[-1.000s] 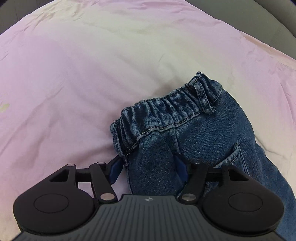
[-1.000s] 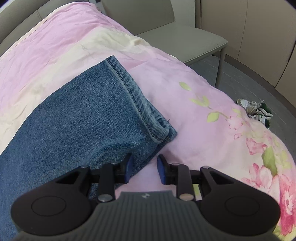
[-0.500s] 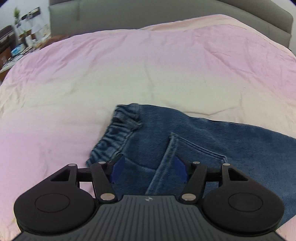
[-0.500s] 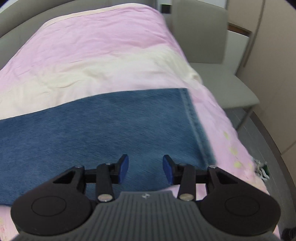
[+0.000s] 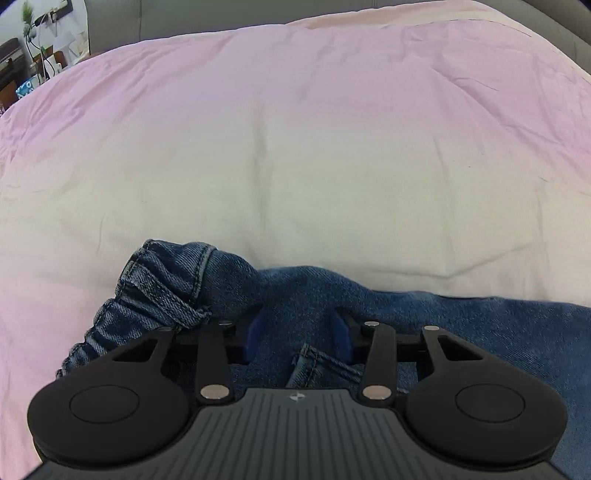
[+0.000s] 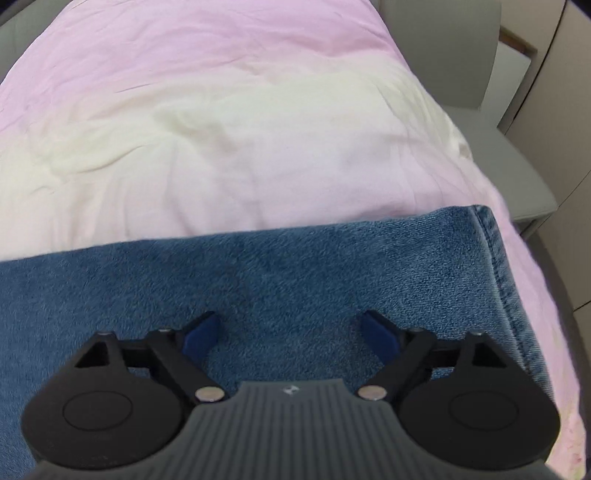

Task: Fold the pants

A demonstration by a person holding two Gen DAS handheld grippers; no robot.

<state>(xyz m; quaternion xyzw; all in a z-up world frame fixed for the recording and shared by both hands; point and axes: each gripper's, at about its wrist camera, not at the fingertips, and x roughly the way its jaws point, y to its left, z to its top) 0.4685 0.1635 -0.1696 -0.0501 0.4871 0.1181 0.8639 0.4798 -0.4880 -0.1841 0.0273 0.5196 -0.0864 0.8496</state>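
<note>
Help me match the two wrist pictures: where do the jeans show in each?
Left wrist: jeans across the lower middle and right, elastic waistband bunched at lower left.
Right wrist: jeans as a flat band across the lower half, hem at right.
Shared landmark: the pink-and-cream bedspread.

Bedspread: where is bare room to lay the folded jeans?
Bare bedspread runs beyond the jeans to the headboard. Crowded near both grippers: left gripper closing over bunched denim, right gripper opening above the leg.
</note>
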